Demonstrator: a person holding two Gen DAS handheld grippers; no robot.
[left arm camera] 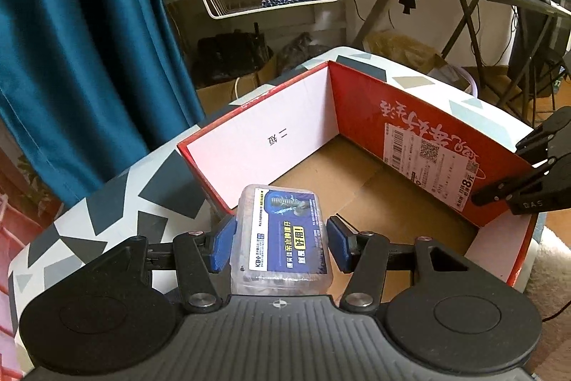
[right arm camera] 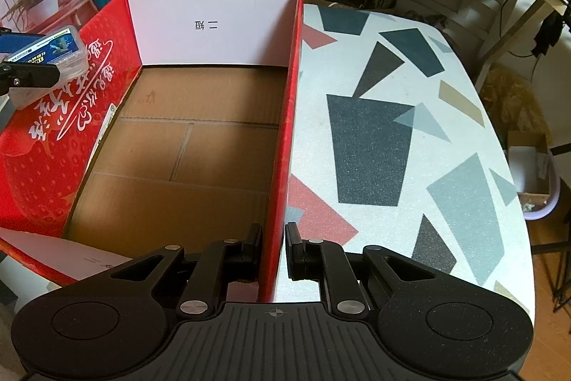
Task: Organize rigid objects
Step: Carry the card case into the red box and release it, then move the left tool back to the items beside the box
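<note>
Jaws over patterned table (right arm camera: 392, 88), teal curtain (left arm camera: 71, 41) behind

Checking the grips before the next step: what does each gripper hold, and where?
Left gripper: plastic case, by its long sides. Right gripper: red box, pinching its side wall.

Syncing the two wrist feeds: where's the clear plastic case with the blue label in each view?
Left wrist: clear plastic case low centre, clamped between the left hand-held gripper's blue pads, at the box's near edge.
Right wrist: same case at far left, above the box's left wall.
Shared landmark: red cardboard box, its white end panel with printed characters.
</note>
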